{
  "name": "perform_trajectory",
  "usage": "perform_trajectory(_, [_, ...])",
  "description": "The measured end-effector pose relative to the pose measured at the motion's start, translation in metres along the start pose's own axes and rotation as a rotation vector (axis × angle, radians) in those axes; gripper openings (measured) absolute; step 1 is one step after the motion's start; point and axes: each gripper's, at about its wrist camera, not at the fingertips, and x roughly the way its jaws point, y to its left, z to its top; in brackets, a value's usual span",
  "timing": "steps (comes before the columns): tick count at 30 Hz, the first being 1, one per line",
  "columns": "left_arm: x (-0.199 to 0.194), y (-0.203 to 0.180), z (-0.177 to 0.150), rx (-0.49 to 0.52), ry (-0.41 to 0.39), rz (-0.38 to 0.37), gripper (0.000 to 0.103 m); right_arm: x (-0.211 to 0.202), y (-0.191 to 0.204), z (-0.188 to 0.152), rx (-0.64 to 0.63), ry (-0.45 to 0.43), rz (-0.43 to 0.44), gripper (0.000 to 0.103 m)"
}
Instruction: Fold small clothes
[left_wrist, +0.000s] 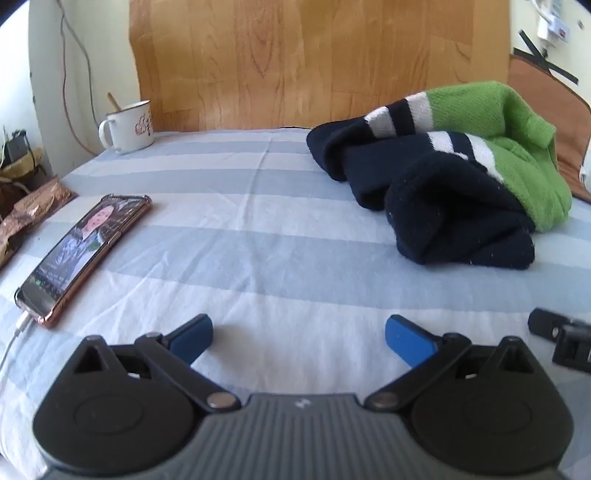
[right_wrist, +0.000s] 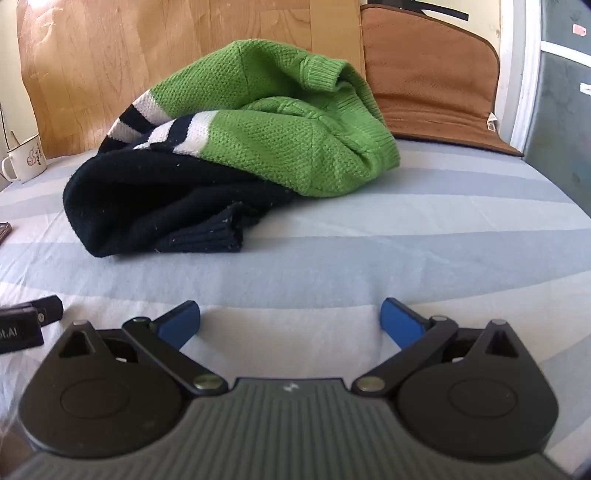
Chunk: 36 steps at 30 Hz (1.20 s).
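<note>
The left gripper (left_wrist: 299, 334), black-bodied with blue finger pads (left_wrist: 194, 334), sits low over the blue-and-white striped sheet (left_wrist: 236, 206), pointing forward with its jaws spread wide and nothing between them. The right gripper (right_wrist: 290, 321) holds the same low, level pose, its blue pads (right_wrist: 400, 325) also wide apart and gripping nothing. Each one shows as a black fragment at the edge of the other's view, too cut off to read in detail.

Ahead of both lies the crumpled knitted sweater (right_wrist: 236, 155), green at one end, navy at the other, with white and navy stripes between. It rests in a heap on the sheet, well apart from both grippers; its folds hide how the sleeves lie. In the left view it sits to the front right (left_wrist: 443, 173).

Further left lies a smartphone in a rose-gold case (left_wrist: 81, 254), screen lit, a white cable plugged into its near end. A white enamel mug (left_wrist: 129, 127) stands near the wooden headboard (left_wrist: 295, 62). A brown cushion (right_wrist: 432, 85) leans behind the sweater.
</note>
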Motion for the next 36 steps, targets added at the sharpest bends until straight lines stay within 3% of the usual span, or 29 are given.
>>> perform_trajectory(4, [0.005,0.008,0.017,0.011,0.033,-0.087,0.103,-0.002,-0.004,0.0,0.012,-0.006,0.017,0.103])
perform_trajectory(7, [-0.018,0.009,0.044,0.05,-0.1,-0.091,0.103,-0.006,-0.017,0.0,0.068,-0.027,0.084,0.103])
perform_trajectory(9, [-0.031,-0.003,0.071,0.132,-0.224,-0.056,0.103,-0.008,-0.031,0.0,0.141,-0.049,0.139,0.103])
perform_trajectory(11, [-0.034,-0.021,0.102,0.244,-0.305,-0.069,0.103,-0.008,-0.038,0.002,0.172,-0.058,0.159,0.103])
perform_trajectory(16, [-0.012,-0.09,0.154,0.499,-0.399,-0.146,0.103,-0.012,-0.057,0.013,0.187,-0.141,0.161,0.103])
perform_trajectory(19, [0.011,-0.129,0.157,0.608,-0.415,-0.172,0.103,-0.014,-0.071,0.017,0.21,-0.183,0.158,0.103])
perform_trajectory(21, [0.032,-0.153,0.154,0.714,-0.413,-0.138,0.1,-0.013,-0.082,0.017,0.234,-0.201,0.168,0.103])
perform_trajectory(22, [0.043,-0.163,0.154,0.733,-0.397,-0.117,0.077,-0.011,-0.088,0.018,0.249,-0.205,0.182,0.102])
perform_trajectory(23, [0.055,-0.17,0.156,0.74,-0.366,-0.097,0.038,-0.009,-0.093,0.018,0.26,-0.207,0.194,0.099])
perform_trajectory(25, [0.058,-0.174,0.16,0.728,-0.341,-0.052,0.007,-0.003,-0.105,0.021,0.29,-0.204,0.224,0.092])
perform_trajectory(27, [0.056,-0.167,0.168,0.68,-0.357,-0.049,0.007,0.001,-0.119,0.025,0.316,-0.204,0.27,0.082])
perform_trajectory(29, [0.049,-0.152,0.179,0.639,-0.376,-0.043,0.007,0.01,-0.132,0.032,0.352,-0.204,0.323,0.079])
perform_trajectory(32, [0.032,-0.128,0.197,0.558,-0.383,-0.054,0.007,0.022,-0.143,0.045,0.399,-0.223,0.373,0.079])
perform_trajectory(36, [0.023,-0.103,0.211,0.509,-0.366,-0.061,0.007,0.044,-0.136,0.066,0.358,-0.218,0.44,0.08])
